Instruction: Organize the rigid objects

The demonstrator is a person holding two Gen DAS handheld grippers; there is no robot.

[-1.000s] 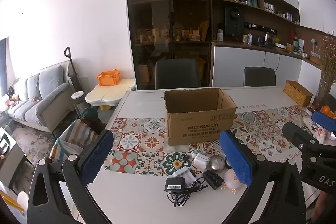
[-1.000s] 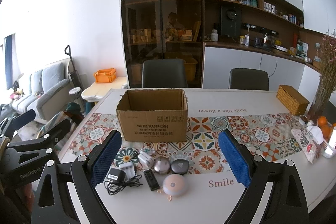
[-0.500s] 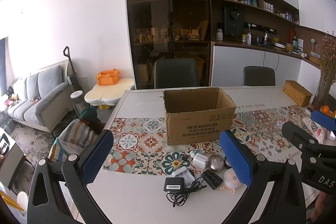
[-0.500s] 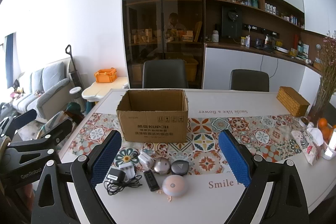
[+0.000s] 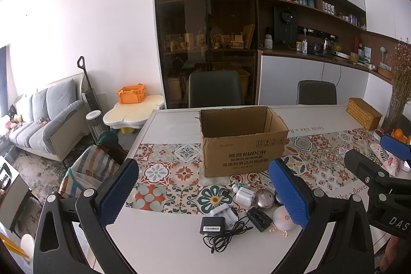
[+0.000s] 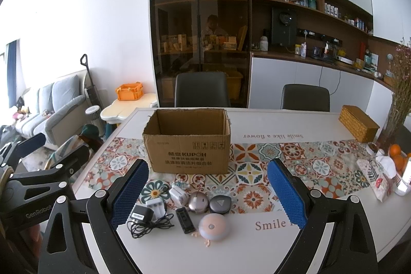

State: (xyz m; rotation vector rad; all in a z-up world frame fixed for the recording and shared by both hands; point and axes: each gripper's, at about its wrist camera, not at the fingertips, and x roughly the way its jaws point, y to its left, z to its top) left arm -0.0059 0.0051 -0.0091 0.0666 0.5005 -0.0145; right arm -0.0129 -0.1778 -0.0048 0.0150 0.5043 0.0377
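Observation:
An open, empty cardboard box point(image 5: 242, 140) point(image 6: 188, 140) stands on the patterned table runner. In front of it lies a cluster of small devices: a black adapter with coiled cable point(image 5: 213, 224) point(image 6: 140, 216), a white battery charger point(image 5: 226, 213) point(image 6: 156, 204), a white plug cube point(image 5: 245, 195) point(image 6: 178, 193), a silver round device point(image 5: 264, 197) point(image 6: 197, 201), a dark grey rounded device point(image 6: 220, 204), a black remote point(image 5: 259, 215) point(image 6: 185, 220) and a pink round gadget point(image 5: 281, 218) point(image 6: 212, 226). My left gripper point(image 5: 204, 195) and right gripper point(image 6: 208, 194) hover open above the near table edge, holding nothing.
A wicker box point(image 6: 358, 123) sits at the far right of the table point(image 6: 257, 253), with oranges point(image 6: 397, 158), a floral pouch point(image 6: 372, 177) and dried flowers nearby. Two dark chairs point(image 6: 201, 89) stand behind the table. A sofa point(image 5: 46, 117) and a side table lie left.

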